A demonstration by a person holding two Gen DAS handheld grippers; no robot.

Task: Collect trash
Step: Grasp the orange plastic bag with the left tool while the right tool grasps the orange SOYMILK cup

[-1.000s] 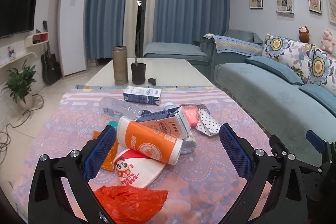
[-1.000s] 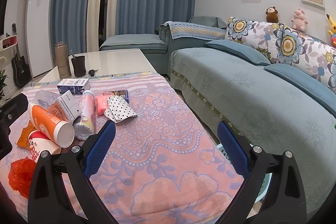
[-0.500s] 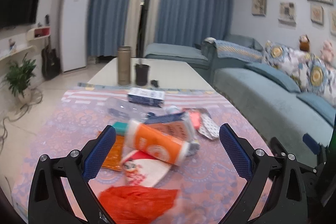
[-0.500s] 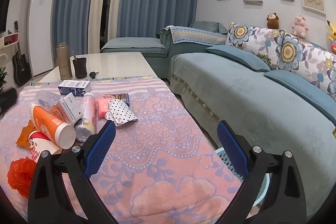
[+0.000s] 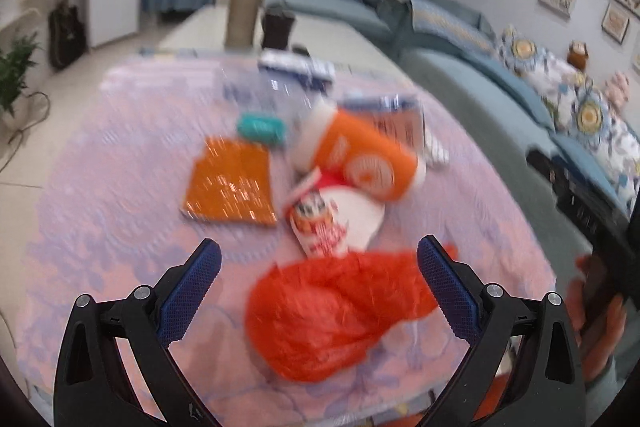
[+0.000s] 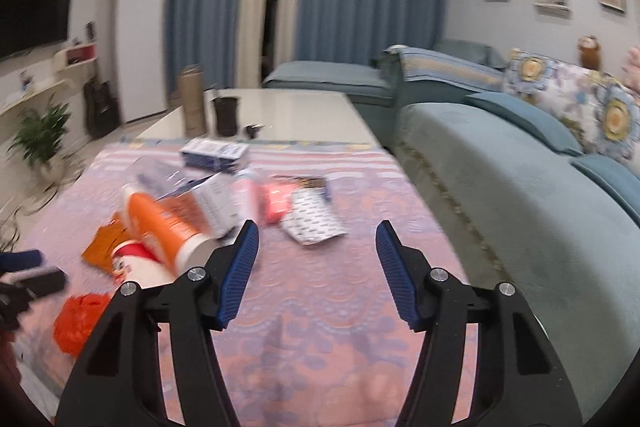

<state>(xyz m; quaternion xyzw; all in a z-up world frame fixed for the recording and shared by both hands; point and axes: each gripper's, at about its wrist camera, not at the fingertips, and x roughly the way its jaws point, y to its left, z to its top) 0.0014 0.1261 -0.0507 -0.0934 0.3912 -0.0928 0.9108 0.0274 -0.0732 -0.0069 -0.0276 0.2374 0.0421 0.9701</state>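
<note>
Trash lies on the pink patterned tablecloth [image 5: 104, 187]. A crumpled red plastic bag [image 5: 332, 311] lies at the near edge, between the fingers of my open left gripper [image 5: 318, 277]. Behind it lie a red-and-white snack wrapper [image 5: 332, 219], an orange-and-white cylinder [image 5: 360, 159], an orange foil packet [image 5: 230, 183], a teal item [image 5: 260, 125] and a blue-white carton [image 5: 296, 67]. My right gripper [image 6: 316, 259] is open and empty above the cloth, right of the cylinder [image 6: 164, 223], near a dotted wrapper [image 6: 312, 223] and a pink packet [image 6: 276, 205]. Both views are blurred.
A tall metal flask [image 6: 192, 103] and a dark cup [image 6: 226, 115] stand on the bare white table end [image 6: 304, 115]. A teal sofa [image 6: 520, 195] runs along the right. A plant [image 6: 40, 135], guitar and white fridge [image 6: 142, 39] stand at the left.
My left gripper has dropped and tilted down over the red bag, which now lies between its fingers. My right gripper has swung left toward the trash pile and narrowed somewhat.
</note>
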